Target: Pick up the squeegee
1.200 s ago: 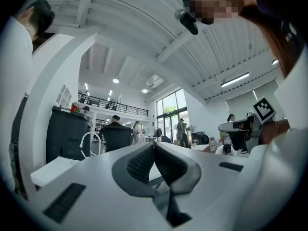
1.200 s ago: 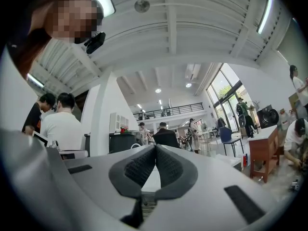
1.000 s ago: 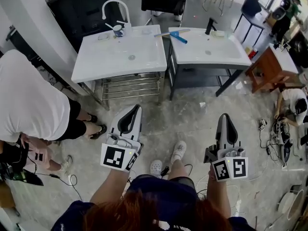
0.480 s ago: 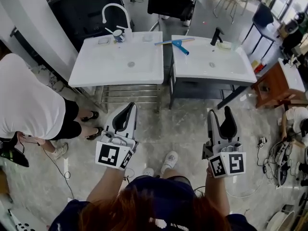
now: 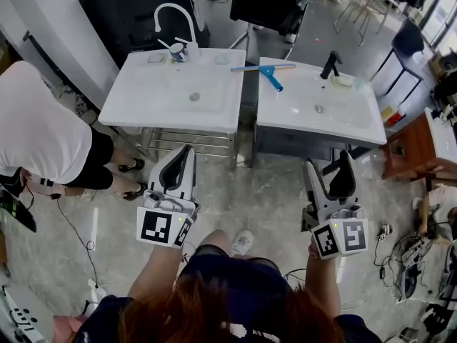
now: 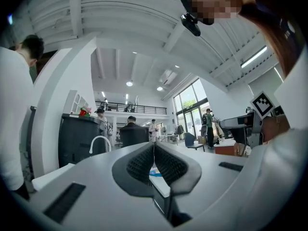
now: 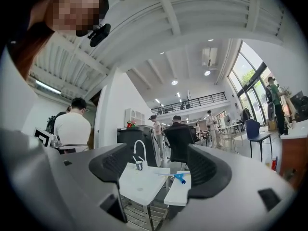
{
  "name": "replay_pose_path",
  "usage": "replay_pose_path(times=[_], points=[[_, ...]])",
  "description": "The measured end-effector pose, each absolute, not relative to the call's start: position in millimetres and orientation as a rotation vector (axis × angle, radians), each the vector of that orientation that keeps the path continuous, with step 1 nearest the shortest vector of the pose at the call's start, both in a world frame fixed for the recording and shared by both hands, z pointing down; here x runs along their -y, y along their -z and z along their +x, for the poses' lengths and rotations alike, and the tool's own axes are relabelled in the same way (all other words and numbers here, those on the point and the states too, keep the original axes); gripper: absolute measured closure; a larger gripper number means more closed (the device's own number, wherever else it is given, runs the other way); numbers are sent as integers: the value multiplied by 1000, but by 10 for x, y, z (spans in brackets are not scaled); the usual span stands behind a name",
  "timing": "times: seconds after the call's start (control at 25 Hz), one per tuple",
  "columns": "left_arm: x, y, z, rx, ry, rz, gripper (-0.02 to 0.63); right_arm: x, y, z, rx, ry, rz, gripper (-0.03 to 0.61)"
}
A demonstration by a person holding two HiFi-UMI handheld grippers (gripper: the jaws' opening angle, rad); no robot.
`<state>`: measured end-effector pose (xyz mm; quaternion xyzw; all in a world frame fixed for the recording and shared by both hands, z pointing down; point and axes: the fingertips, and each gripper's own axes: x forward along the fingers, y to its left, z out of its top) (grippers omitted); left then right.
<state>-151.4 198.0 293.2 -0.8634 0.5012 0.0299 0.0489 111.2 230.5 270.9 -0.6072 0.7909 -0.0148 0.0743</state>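
The squeegee (image 5: pixel 268 71) has a blue handle and a long pale blade. It lies on the back edge of the two white sinks, across the gap between them. In the right gripper view the squeegee (image 7: pixel 178 177) shows far off between the jaws. My left gripper (image 5: pixel 184 157) is held over the floor in front of the left sink (image 5: pixel 171 95), its jaws shut with nothing in them. My right gripper (image 5: pixel 329 166) hangs before the right sink (image 5: pixel 321 116); its jaws are opening and nothing is between them. Both grippers are well short of the squeegee.
A white gooseneck tap (image 5: pixel 173 16) stands at the back of the left sink and a black tap (image 5: pixel 330 63) on the right one. A person in a white shirt (image 5: pixel 36 134) stands at the left. A brown desk (image 5: pixel 421 148) and floor cables lie to the right.
Both grippers have moved forward toward the sinks, which now sit nearer in the head view. The right gripper's jaws have gone from shut to wide apart; the left stays shut.
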Motion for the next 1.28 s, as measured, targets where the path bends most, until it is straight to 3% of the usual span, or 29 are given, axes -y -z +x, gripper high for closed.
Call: replay_pose_path(times=[0.32,1.28], points=[[-1396,-3130,-1293,-1562,-69,-2655,592,-1717,-2851,1281,-2394,77,-1800,167],[1694,-2972,-987,-1367,-113,-2755,592,1045,-2721,1374,-2353,25,-1960,167]])
